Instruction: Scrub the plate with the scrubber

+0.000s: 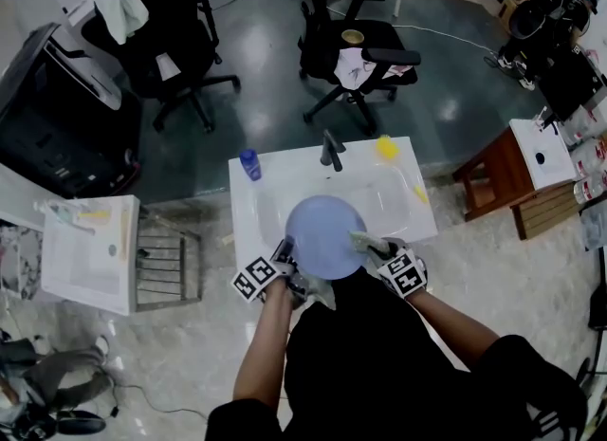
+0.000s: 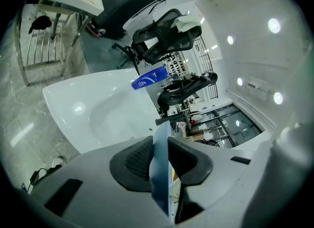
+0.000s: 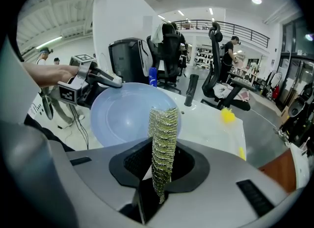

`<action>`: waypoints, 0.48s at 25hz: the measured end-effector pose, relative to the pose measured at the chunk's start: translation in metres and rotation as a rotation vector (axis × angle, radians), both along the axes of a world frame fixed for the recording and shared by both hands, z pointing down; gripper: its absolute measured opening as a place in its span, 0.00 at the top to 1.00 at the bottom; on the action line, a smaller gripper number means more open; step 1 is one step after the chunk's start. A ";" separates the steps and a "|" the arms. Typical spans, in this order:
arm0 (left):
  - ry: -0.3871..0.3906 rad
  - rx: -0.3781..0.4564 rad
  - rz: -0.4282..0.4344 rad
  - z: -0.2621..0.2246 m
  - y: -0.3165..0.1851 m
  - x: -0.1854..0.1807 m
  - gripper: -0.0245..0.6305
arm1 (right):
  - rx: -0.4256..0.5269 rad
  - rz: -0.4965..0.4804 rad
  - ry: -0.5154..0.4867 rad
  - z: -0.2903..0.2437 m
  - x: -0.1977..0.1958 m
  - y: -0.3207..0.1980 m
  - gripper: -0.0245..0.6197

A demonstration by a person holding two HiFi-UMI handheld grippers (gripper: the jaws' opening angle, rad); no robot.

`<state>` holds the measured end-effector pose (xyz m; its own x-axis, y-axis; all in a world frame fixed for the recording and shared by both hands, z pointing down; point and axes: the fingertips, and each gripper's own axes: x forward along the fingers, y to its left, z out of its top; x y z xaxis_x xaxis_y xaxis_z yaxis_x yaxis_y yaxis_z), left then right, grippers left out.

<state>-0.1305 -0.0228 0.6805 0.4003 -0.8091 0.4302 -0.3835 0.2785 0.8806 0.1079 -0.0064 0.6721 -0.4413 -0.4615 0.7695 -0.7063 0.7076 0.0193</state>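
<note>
A pale blue plate point(image 1: 324, 234) is held tilted over the white sink point(image 1: 270, 197). My left gripper point(image 1: 287, 264) is shut on the plate's rim at its lower left; in the left gripper view the plate's edge point(image 2: 161, 165) stands upright between the dark pads point(image 2: 137, 159). My right gripper point(image 1: 377, 251) is shut on a greenish mesh scrubber point(image 3: 163, 146), which sticks up from the jaws. The scrubber point(image 1: 364, 240) lies at the plate's right rim. The plate's hollow face point(image 3: 122, 114) shows in the right gripper view, just beyond the scrubber.
A black faucet point(image 1: 331, 150) stands at the sink's far edge, with a blue bottle point(image 1: 249, 164) at its left and a yellow object point(image 1: 385, 147) at its right. Office chairs point(image 1: 358, 55) stand beyond. A wire rack point(image 1: 163, 261) and white cabinet point(image 1: 85, 249) are left; a wooden stool point(image 1: 498, 178) is right.
</note>
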 end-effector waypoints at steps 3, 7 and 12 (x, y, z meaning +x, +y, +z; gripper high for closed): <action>0.000 -0.004 -0.005 0.000 0.000 -0.002 0.84 | -0.004 -0.008 -0.020 0.000 -0.006 0.006 0.86; 0.000 -0.011 -0.014 0.001 -0.001 -0.003 0.84 | -0.030 -0.049 -0.017 -0.001 -0.014 0.016 0.86; 0.000 -0.024 -0.037 0.005 0.001 -0.006 0.84 | -0.027 -0.055 -0.057 0.002 -0.021 0.017 0.86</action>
